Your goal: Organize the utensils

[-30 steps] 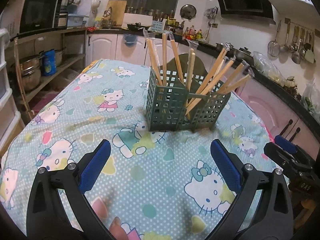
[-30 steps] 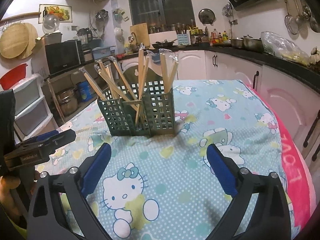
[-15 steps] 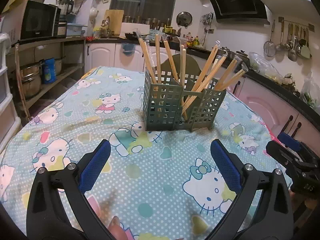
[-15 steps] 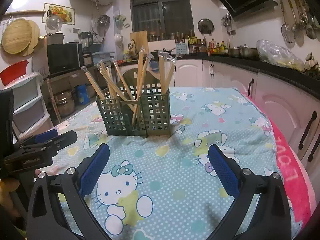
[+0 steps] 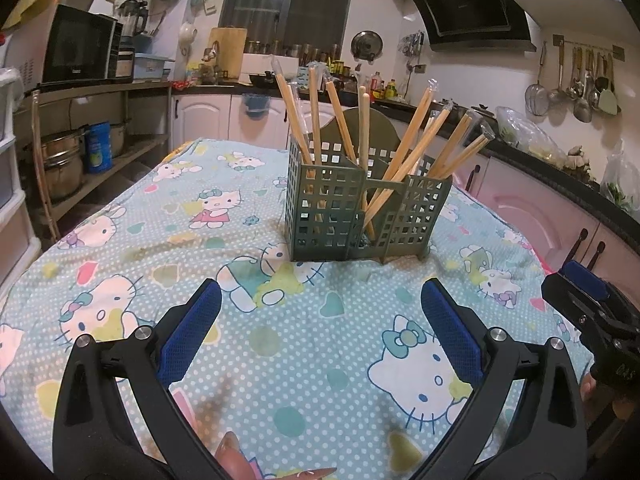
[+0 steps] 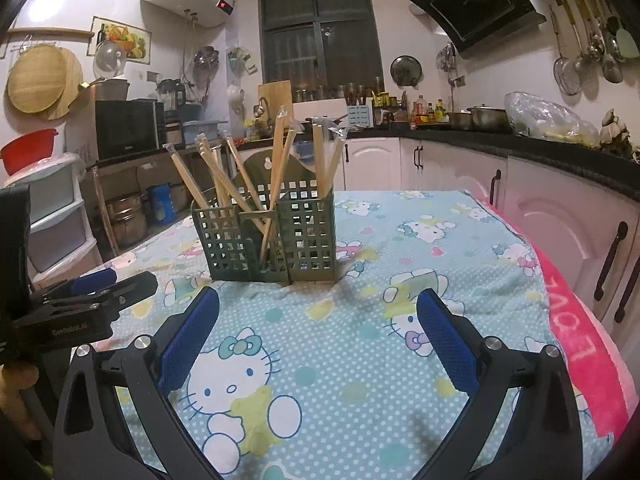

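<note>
One green utensil holder [image 5: 360,208] with three compartments stands on the counter [image 5: 160,240]. About nine wrapped chopstick pairs [image 5: 408,148] stick out of it. Two grippers, left gripper [image 5: 320,320] and right gripper [image 6: 318,324], are in view.

A green lattice utensil holder [image 5: 362,210] stands upright mid-table, its compartments filled with wooden chopsticks [image 5: 404,148] leaning outward, tips wrapped in plastic.
</note>
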A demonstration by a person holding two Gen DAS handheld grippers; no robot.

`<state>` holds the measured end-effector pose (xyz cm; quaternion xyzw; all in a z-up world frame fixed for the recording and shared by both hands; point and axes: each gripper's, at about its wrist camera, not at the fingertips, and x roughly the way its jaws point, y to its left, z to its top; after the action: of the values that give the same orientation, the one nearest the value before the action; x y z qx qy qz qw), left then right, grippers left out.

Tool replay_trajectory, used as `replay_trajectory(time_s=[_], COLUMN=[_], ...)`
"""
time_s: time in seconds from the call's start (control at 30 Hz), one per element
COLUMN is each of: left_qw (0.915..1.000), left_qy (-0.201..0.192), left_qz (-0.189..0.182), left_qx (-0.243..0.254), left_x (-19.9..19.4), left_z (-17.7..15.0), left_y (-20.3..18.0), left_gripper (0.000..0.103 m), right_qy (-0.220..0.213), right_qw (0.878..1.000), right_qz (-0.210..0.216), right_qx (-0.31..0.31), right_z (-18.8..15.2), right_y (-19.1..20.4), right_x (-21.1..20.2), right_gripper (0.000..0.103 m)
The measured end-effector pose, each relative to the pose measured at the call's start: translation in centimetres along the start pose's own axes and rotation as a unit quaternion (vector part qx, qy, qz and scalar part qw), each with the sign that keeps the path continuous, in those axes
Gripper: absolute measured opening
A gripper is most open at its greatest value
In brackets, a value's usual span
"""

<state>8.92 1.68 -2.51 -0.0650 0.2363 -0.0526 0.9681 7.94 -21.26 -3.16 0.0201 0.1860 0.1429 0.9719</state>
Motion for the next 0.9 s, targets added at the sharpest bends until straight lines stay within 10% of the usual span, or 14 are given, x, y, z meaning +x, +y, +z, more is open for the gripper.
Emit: replay_trajectory(time_s=[0.9], left_qw=[0.9996], left_qy=[-0.003], left_qz=[0.021], left_qx=[-0.016], left_x=[-0.02], left_z=[-0.17], left_y=[0.78], left_gripper=[0.092], right_qy=[0.006], right_qw=[1.0], right_qz=[-0.005], right_qx=[0.007], right_z=[-0.35], right_y=[-0.1], right_x=[0.21], right_gripper=[0.096])
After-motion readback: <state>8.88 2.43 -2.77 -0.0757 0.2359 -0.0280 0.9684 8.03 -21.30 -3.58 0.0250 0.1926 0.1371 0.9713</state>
